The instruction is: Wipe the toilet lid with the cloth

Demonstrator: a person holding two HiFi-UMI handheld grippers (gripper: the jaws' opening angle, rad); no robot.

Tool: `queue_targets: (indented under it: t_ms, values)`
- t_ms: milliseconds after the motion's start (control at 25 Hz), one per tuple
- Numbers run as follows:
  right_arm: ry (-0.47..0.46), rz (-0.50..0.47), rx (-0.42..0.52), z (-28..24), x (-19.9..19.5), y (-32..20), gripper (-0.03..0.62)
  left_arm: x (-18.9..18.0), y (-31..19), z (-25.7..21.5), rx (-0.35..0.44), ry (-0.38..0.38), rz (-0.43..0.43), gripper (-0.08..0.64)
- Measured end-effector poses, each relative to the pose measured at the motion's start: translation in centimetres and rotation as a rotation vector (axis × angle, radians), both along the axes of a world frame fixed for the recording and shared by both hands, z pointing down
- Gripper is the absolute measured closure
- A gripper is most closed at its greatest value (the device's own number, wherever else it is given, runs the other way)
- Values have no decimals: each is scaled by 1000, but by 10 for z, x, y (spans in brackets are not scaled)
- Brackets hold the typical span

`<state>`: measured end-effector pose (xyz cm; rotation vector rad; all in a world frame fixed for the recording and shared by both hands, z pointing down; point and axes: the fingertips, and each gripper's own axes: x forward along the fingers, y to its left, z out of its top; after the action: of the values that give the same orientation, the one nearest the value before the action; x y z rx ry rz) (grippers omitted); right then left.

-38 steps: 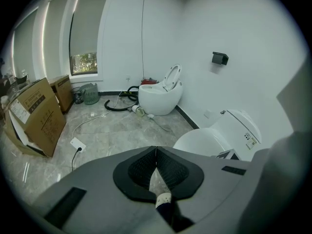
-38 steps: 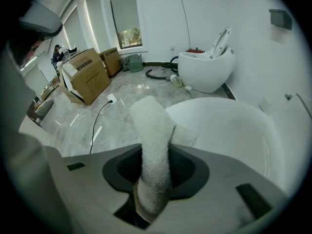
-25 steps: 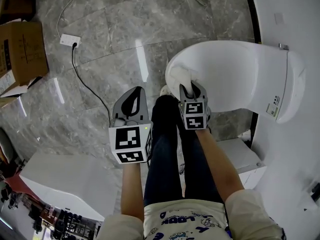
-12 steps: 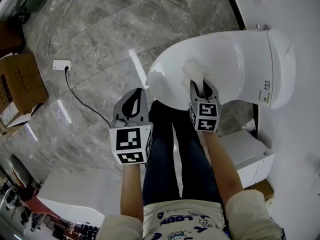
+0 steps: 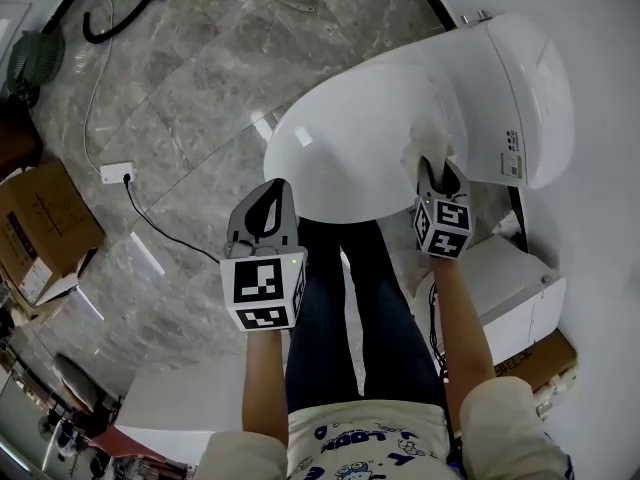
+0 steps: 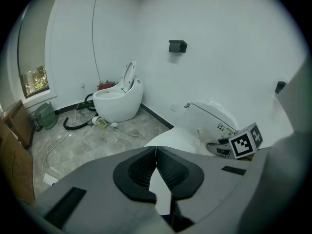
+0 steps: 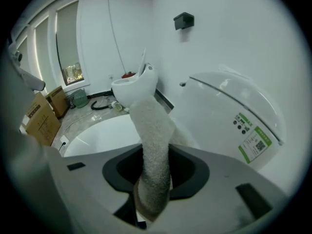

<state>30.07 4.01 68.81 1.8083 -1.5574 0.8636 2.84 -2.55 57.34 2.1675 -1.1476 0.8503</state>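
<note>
At the toilet lid's (image 5: 340, 148) three o'clock side, right gripper (image 5: 437, 171) pinches a seemingly soft, light cloth (image 5: 430, 136) by one end; left gripper (image 5: 262, 206) pressed together, empty.

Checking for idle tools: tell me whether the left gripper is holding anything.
No, the left gripper has its jaws closed tip to tip with nothing between them.

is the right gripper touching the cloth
Touching. The right gripper view shows the right gripper shut on the cloth, pinched between its jaws.
</note>
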Motion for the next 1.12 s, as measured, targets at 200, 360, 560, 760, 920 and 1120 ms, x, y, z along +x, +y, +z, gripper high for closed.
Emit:
queue_targets:
  t_ms: [200, 360, 560, 760, 920, 1120]
  values:
    - [18, 70, -15, 5, 47, 15, 469, 30, 0, 2, -4, -5, 54, 555]
    - [16, 93, -40, 18, 69, 23, 469, 46, -1, 6, -9, -10, 85, 555]
    - [-13, 73, -105, 45, 83, 28, 469, 60, 1, 10, -13, -19, 109, 555]
    - [-31, 16, -180, 71, 81, 33, 469, 64, 1, 13, -20, -25, 110, 555]
    - [-33, 13, -175, 76, 81, 33, 469, 62, 0, 16, -23, -23, 101, 555]
    - [-33, 26, -171, 76, 77, 32, 469, 53, -1, 17, -25, -21, 80, 555]
